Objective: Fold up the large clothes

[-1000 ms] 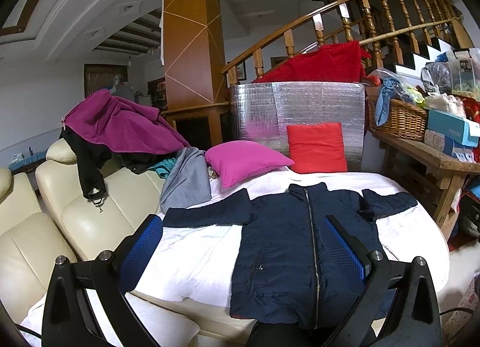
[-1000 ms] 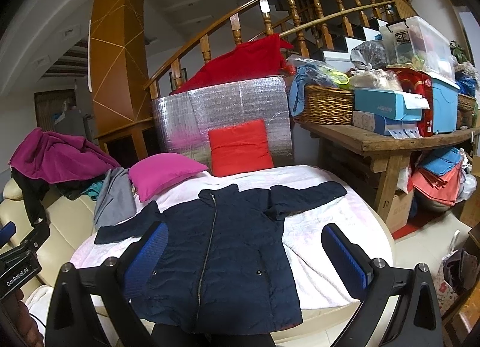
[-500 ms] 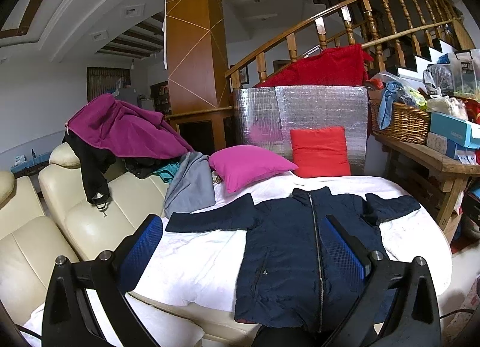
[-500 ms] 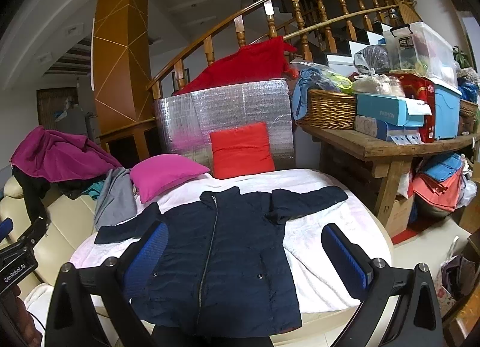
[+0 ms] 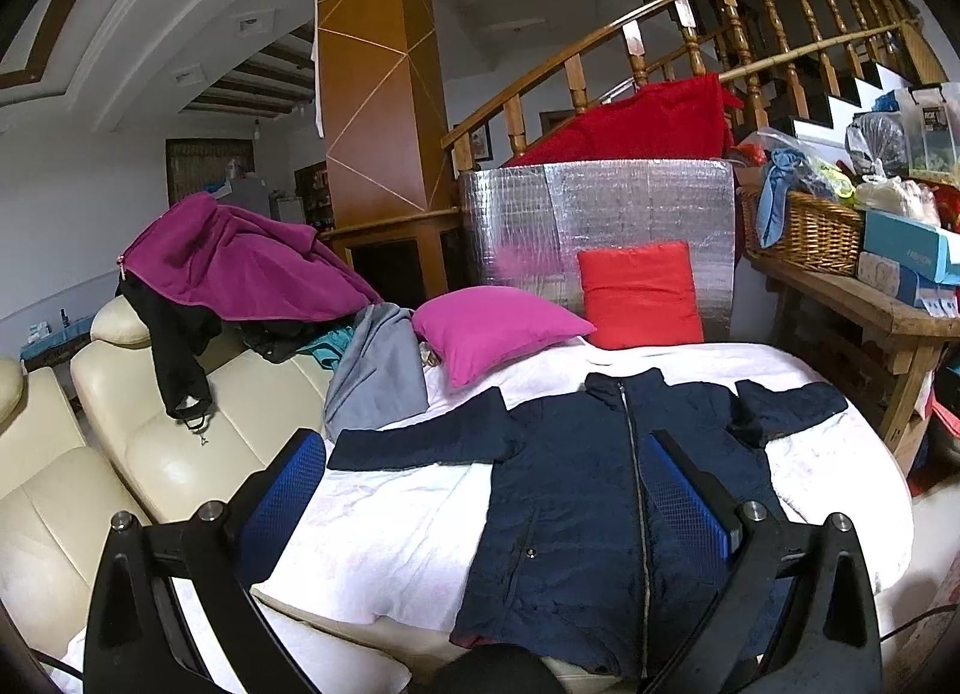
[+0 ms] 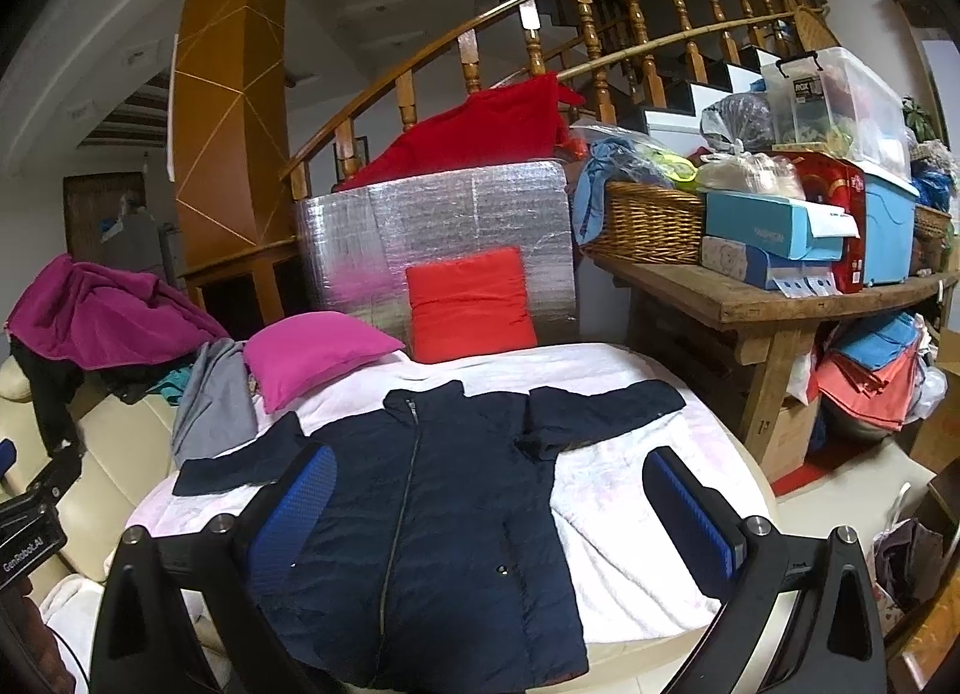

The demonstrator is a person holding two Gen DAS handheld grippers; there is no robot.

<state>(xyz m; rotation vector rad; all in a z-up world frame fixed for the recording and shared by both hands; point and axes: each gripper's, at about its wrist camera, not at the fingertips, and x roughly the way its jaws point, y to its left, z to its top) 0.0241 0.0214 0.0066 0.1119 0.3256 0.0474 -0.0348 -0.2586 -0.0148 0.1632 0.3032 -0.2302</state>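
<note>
A dark navy zip jacket (image 5: 576,502) lies flat, front up and zipped, on a white blanket (image 5: 390,538) over a round surface. Both sleeves are spread out sideways. It also shows in the right wrist view (image 6: 432,520). My left gripper (image 5: 486,490) is open and empty, held above the jacket's near left part. My right gripper (image 6: 489,505) is open and empty, held above the jacket's near right part and the blanket (image 6: 624,544). Neither gripper touches the fabric.
A pink pillow (image 5: 498,328) and a red cushion (image 5: 642,298) lie behind the jacket. A grey garment (image 5: 378,376) and a magenta one (image 5: 240,262) drape over the cream sofa (image 5: 144,454) on the left. A loaded wooden bench (image 6: 774,298) stands on the right.
Both views have shifted slightly, with the jacket sitting a little lower and further off in the frames. The jacket has not moved and both grippers stay open.
</note>
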